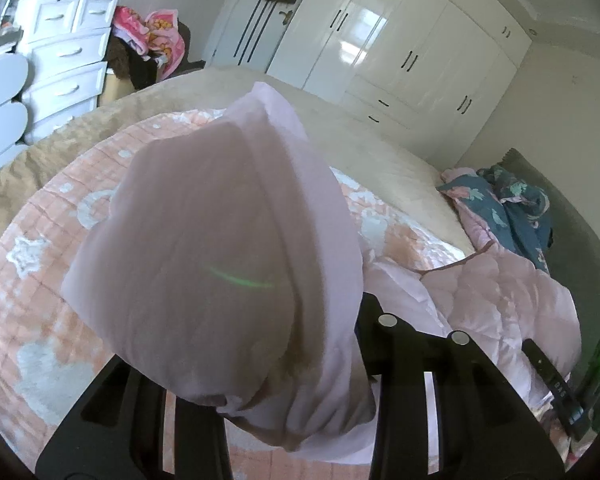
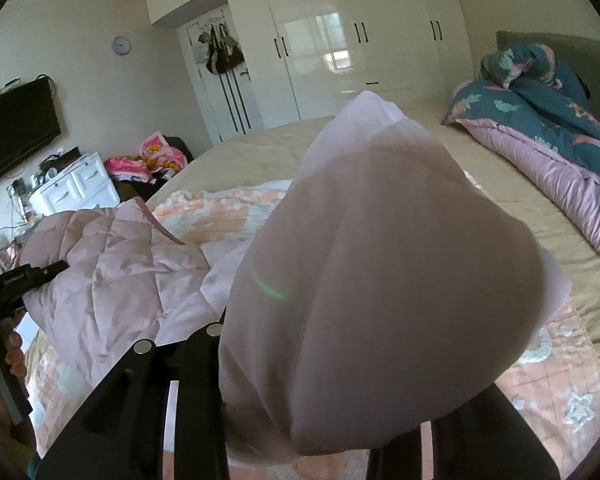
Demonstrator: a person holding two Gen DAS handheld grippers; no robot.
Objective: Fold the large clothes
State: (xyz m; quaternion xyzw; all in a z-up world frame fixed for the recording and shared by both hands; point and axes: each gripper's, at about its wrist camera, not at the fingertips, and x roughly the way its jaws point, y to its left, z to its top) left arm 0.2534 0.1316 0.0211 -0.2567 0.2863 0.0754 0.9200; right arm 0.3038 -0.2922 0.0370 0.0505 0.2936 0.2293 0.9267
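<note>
Quilt (image 1: 500, 296), one, pale pink, held up over the bed (image 1: 380, 148), a bunched corner in each of the two grippers. Left gripper (image 1: 300, 412) clenched on one fold, right gripper (image 2: 328, 420) clenched on another. Bed carries one peach star blanket (image 1: 40, 280) and one teal floral duvet (image 2: 540, 120). Bedroom: one white wardrobe (image 2: 340, 40), one white dresser (image 1: 68, 48), one wall clock (image 2: 121, 45).
</note>
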